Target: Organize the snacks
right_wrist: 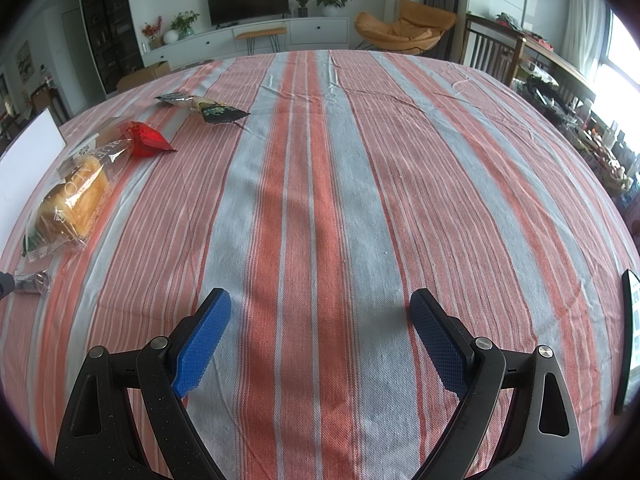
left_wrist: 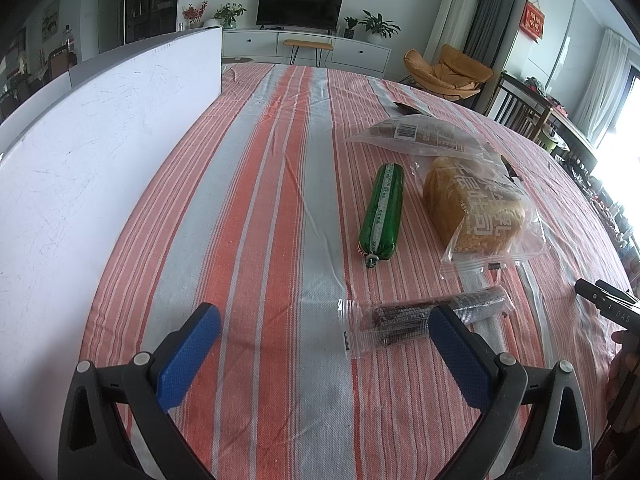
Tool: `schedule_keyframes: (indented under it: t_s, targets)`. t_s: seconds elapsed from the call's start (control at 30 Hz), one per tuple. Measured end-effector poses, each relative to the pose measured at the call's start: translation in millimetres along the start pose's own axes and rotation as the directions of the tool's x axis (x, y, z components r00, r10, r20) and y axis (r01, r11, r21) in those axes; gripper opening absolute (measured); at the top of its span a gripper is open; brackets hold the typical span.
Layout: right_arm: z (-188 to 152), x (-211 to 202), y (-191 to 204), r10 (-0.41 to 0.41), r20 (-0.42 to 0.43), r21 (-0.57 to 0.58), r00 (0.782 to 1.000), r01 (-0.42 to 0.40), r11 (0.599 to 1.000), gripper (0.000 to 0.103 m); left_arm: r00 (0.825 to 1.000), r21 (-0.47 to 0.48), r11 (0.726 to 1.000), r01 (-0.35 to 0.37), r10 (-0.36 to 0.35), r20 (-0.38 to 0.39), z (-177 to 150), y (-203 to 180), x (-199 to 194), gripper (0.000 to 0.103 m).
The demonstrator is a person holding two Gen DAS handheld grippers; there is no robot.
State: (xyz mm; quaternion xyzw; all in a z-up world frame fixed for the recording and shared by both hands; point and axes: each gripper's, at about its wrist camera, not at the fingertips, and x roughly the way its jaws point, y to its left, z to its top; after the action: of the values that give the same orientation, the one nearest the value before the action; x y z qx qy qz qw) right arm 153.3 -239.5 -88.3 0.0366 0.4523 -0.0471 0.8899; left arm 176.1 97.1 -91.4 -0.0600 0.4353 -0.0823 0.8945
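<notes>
In the left wrist view a green sausage stick (left_wrist: 381,211) lies mid-table beside a bagged bread loaf (left_wrist: 474,208), with a flatter clear packet (left_wrist: 416,133) behind them. A dark snack bar in a clear wrapper (left_wrist: 424,318) lies nearest. My left gripper (left_wrist: 324,320) is open and empty, its right finger over the bar's middle. The right wrist view shows the bread loaf (right_wrist: 74,204), a red packet (right_wrist: 146,142) and a dark green packet (right_wrist: 204,108) at the left. My right gripper (right_wrist: 320,304) is open and empty over bare cloth.
A striped red and grey tablecloth (left_wrist: 260,200) covers the table. A white bin wall (left_wrist: 92,152) stands along the left. The right gripper's tip (left_wrist: 600,296) shows at the right edge. A dark flat object (right_wrist: 630,340) lies at the table's right edge.
</notes>
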Motion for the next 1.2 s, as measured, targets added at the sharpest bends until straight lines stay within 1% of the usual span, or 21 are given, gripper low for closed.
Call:
schedule_keyframes:
  t_s: [0.43, 0.5, 0.57, 0.63, 0.77, 0.83, 0.9, 0.93, 0.97, 1.0, 1.03, 1.1, 1.13, 1.17, 1.2]
  targets:
    - [0, 1, 0, -0.001, -0.001, 0.0, 1.0, 0.001, 1.0, 0.093, 1.0, 0.0, 1.0, 0.0, 0.0, -0.001, 0, 0, 0, 0.103]
    - [0, 0, 0, -0.001, -0.001, 0.0, 1.0, 0.001, 1.0, 0.093, 1.0, -0.006, 1.0, 0.009, -0.009, 0.002, -1, 3, 0, 0.103]
    - [0, 0, 0, -0.001, -0.001, 0.0, 1.0, 0.001, 1.0, 0.093, 0.999, -0.019, 0.999, 0.035, -0.034, 0.006, -1, 7, -2, 0.103]
    - [0, 0, 0, -0.002, -0.001, 0.001, 1.0, 0.002, 1.0, 0.093, 0.997, -0.028, 0.997, 0.069, -0.07, -0.02, 6, 12, -4, 0.102]
    - [0, 0, 0, -0.002, -0.001, 0.001, 1.0, 0.002, 1.0, 0.093, 0.996, -0.03, 0.996, 0.084, -0.084, 0.004, 39, 10, -13, 0.102]
    - [0, 1, 0, -0.002, -0.001, 0.001, 1.0, 0.002, 1.0, 0.093, 0.997, 0.008, 0.998, 0.069, -0.069, -0.018, 58, 0, -8, 0.101]
    - [0, 0, 0, -0.002, -0.001, 0.001, 1.0, 0.002, 1.0, 0.093, 0.999, 0.101, 0.994, 0.033, -0.029, -0.043, 73, -15, 3, 0.099]
    - [0, 1, 0, -0.002, -0.001, 0.001, 1.0, 0.002, 1.0, 0.093, 0.998, 0.168, 0.986, 0.005, 0.006, -0.065, 78, -25, 13, 0.097]
    - [0, 0, 0, -0.002, -0.001, 0.001, 1.0, 0.002, 1.0, 0.093, 0.996, 0.212, 0.977, -0.018, 0.036, -0.081, 81, -31, 21, 0.089]
    - [0, 1, 0, -0.002, -0.001, 0.001, 1.0, 0.002, 1.0, 0.093, 0.993, 0.252, 0.967, -0.041, 0.069, -0.1, 82, -37, 30, 0.084]
    - [1, 1, 0, -0.002, -0.001, 0.001, 1.0, 0.002, 1.0, 0.093, 0.987, 0.278, 0.959, -0.052, 0.091, -0.131, 82, -40, 41, 0.077]
    - [0, 1, 0, -0.002, -0.001, 0.001, 1.0, 0.002, 1.0, 0.093, 0.981, 0.289, 0.956, -0.049, 0.101, -0.166, 82, -41, 52, 0.06]
    - [1, 1, 0, -0.002, -0.001, 0.001, 1.0, 0.002, 1.0, 0.093, 0.977, 0.284, 0.958, -0.034, 0.093, -0.194, 81, -38, 58, 0.043]
    - [0, 1, 0, -0.002, -0.001, 0.001, 1.0, 0.002, 1.0, 0.093, 0.982, 0.26, 0.966, -0.008, 0.057, -0.182, 81, -38, 56, 0.024]
    - [0, 1, 0, -0.002, -0.001, 0.001, 1.0, 0.002, 1.0, 0.093, 0.981, 0.232, 0.973, -0.01, 0.055, -0.186, 80, -34, 54, 0.022]
